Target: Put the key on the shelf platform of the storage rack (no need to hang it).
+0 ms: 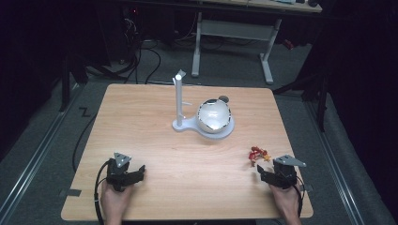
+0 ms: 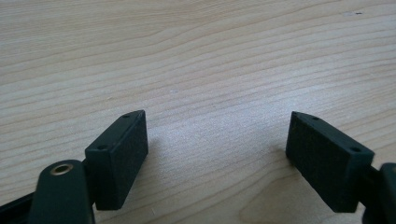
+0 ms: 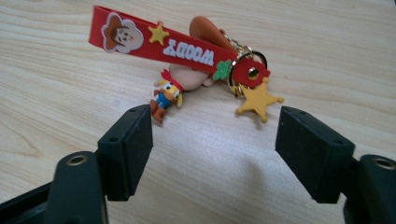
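My right gripper [image 3: 212, 140] stands wide open with nothing between its jaws, low over the counter [image 1: 187, 159] near the front right corner. Just ahead of the jaws lies a red keychain [image 3: 187, 60], touching neither of them. Its red strap reads "WOODY" in white letters, upside down from where I look, with a cartoon cowboy face at one end and a small yellow star beside it. A yellow star charm [image 3: 258, 100], a little cowboy figure [image 3: 166, 95] and a green cactus bit hang off the gold ring.

My left gripper [image 2: 217, 149] is also spread wide and empty, resting near the front left corner over bare wood.

Between my two hands the counter is open all the way across. Farther back, around the middle, a white stand [image 1: 180, 101] with an upright post carries a shiny round bowl [image 1: 214, 116] on its base. The right edge of the counter runs close beside my right hand [image 1: 287, 201].
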